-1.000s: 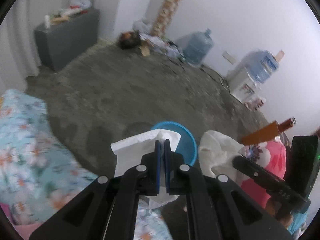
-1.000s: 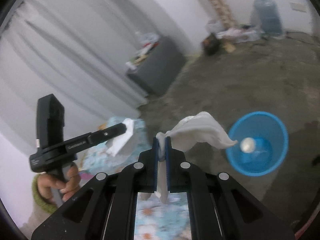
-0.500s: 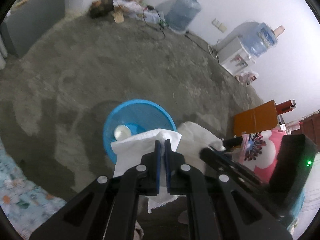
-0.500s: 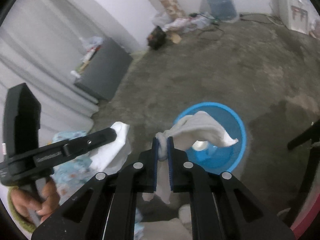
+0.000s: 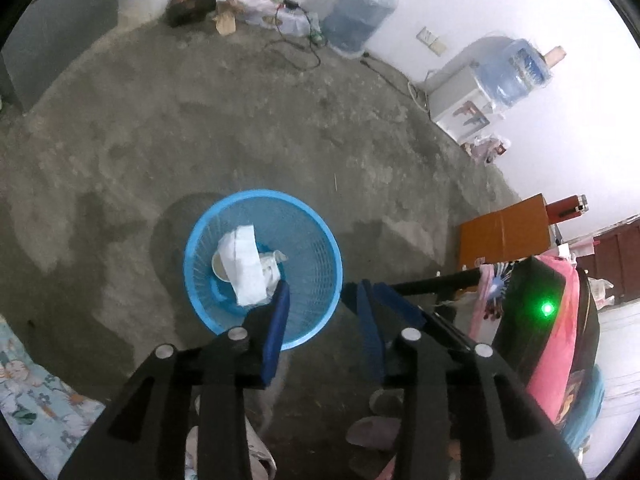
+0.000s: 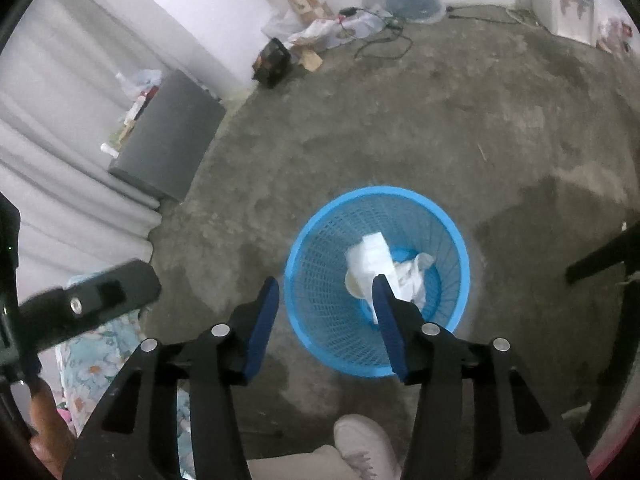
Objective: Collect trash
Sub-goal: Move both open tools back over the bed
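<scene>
I am holding my left tongs (image 5: 322, 298) and right tongs (image 6: 325, 290) spread and empty above the blue basket (image 5: 200, 236), both having just been opening; the white tissues (image 5: 244, 268) are lying inside, at twelve o'clock of my fingertips

Two white tissues (image 5: 244, 268) lie crumpled in the blue mesh basket (image 5: 316, 252), draped over a pale cup (image 5: 218, 268) at the bottom; the basket stands upright on the floor.
</scene>
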A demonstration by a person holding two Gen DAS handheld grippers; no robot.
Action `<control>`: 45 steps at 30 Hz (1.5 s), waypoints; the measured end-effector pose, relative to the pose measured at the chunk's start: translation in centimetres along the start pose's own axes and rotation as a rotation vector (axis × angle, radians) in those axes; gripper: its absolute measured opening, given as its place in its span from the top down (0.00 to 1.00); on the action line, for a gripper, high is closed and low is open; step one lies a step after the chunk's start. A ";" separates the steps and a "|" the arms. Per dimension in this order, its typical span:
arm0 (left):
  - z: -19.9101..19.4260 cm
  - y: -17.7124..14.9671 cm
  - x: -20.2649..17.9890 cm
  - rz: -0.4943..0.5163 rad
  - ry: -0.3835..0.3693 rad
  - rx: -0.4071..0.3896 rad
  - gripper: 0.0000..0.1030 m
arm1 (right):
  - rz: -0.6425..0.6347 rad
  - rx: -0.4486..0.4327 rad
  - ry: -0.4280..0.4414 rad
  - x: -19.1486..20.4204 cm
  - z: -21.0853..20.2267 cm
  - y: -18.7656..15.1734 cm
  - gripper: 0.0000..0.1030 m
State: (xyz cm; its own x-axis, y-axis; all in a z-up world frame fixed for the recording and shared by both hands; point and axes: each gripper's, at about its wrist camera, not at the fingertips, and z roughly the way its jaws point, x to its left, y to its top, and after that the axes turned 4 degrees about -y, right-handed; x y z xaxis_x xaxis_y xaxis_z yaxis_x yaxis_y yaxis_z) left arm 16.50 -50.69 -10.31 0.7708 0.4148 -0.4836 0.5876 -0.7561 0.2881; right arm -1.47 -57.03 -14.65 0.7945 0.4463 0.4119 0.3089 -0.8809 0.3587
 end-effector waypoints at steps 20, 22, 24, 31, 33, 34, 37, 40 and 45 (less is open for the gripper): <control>-25.3 -16.4 1.8 0.054 0.219 -0.435 0.23 | -0.291 -0.019 0.343 11.4 -12.5 -6.0 0.30; -27.4 -19.0 2.5 0.048 0.258 -0.475 0.20 | -0.318 0.013 0.390 12.8 -13.0 -6.7 0.30; -29.1 -21.3 3.2 0.039 0.294 -0.505 0.18 | -0.345 0.046 0.420 14.4 -13.2 -7.4 0.30; -35.8 -30.2 7.0 -0.092 0.426 -0.628 0.13 | -0.429 0.192 0.564 20.9 -12.5 -11.0 0.30; -37.3 -32.5 7.9 -0.124 0.487 -0.649 0.13 | -0.451 0.254 0.605 23.1 -11.7 -12.4 0.30; -38.1 -33.7 8.4 -0.140 0.510 -0.660 0.12 | -0.457 0.274 0.617 23.7 -11.3 -12.9 0.30; -40.1 -36.9 9.6 -0.193 0.548 -0.692 0.12 | -0.480 0.347 0.640 26.5 -10.2 -14.8 0.30; -41.6 -39.7 10.5 -0.242 0.581 -0.727 0.11 | -0.499 0.419 0.658 28.8 -9.0 -16.6 0.30; -42.9 -43.3 11.6 -0.292 0.625 -0.758 0.10 | -0.504 0.511 0.640 31.2 -6.9 -18.9 0.30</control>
State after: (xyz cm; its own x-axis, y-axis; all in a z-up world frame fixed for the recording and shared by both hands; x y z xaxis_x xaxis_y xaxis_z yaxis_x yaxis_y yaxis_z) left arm 10.56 8.58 7.07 0.4363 0.8847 -0.1640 0.6068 -0.1547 0.7796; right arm 13.89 -25.32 -2.80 0.1168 0.6598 0.7423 0.8470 -0.4565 0.2725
